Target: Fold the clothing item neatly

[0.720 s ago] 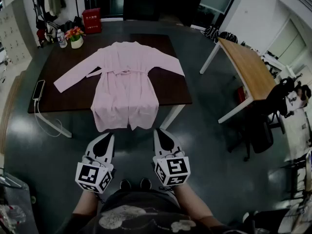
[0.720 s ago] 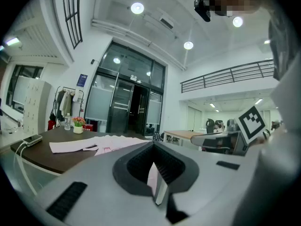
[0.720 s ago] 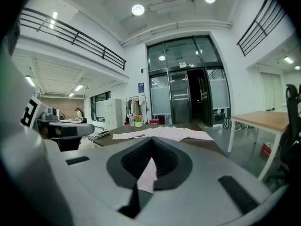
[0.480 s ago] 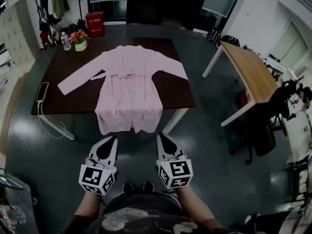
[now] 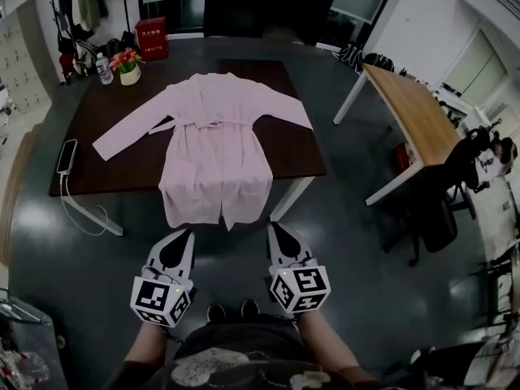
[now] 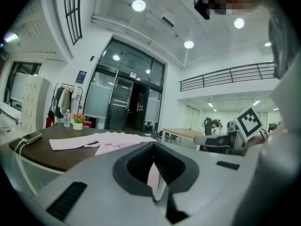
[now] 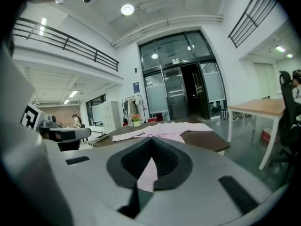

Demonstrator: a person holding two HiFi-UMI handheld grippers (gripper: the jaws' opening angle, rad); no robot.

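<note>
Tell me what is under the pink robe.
The pink robe lies spread flat on the dark table, whose bare top shows on both sides of it. The robe's hem hangs over the near edge. Anything beneath the cloth is covered and cannot be seen.

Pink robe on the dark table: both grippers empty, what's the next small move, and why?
Probably move both grippers forward toward the hanging hem, opening the jaws. The left gripper and right gripper are shut and empty, short of the dark brown table, while the pink long-sleeved fabric robe lies spread flat, its hem draped over the near edge.
</note>
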